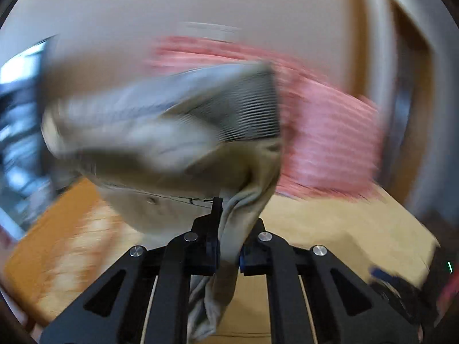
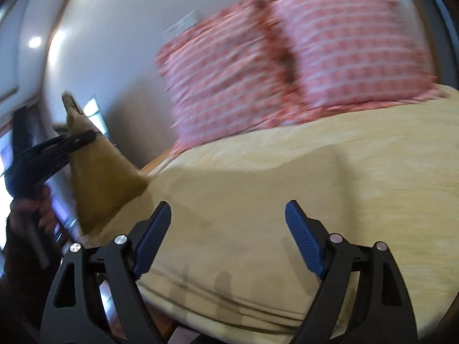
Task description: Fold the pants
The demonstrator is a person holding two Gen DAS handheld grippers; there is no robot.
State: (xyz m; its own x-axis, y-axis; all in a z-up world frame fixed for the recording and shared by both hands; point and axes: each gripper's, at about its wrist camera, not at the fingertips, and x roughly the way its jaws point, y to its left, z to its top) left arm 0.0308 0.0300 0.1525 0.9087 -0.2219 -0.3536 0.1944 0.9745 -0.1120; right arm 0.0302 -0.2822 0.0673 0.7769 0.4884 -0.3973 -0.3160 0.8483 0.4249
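Khaki pants (image 1: 160, 132) hang bunched in the left tool (image 1: 228, 253), clenched on a gathered fold, lifted above the bed (image 1: 330, 223). The right tool (image 2: 228, 238) is spread wide with nothing in it over the bed's near edge, bare tan cover ahead up to the pink pillows (image 2: 287, 68).

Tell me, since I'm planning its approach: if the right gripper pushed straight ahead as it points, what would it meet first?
Probably the tan bedspread: the open right gripper points at bare cover, with the pink pillows beyond. Blur leaves depth uncertain.
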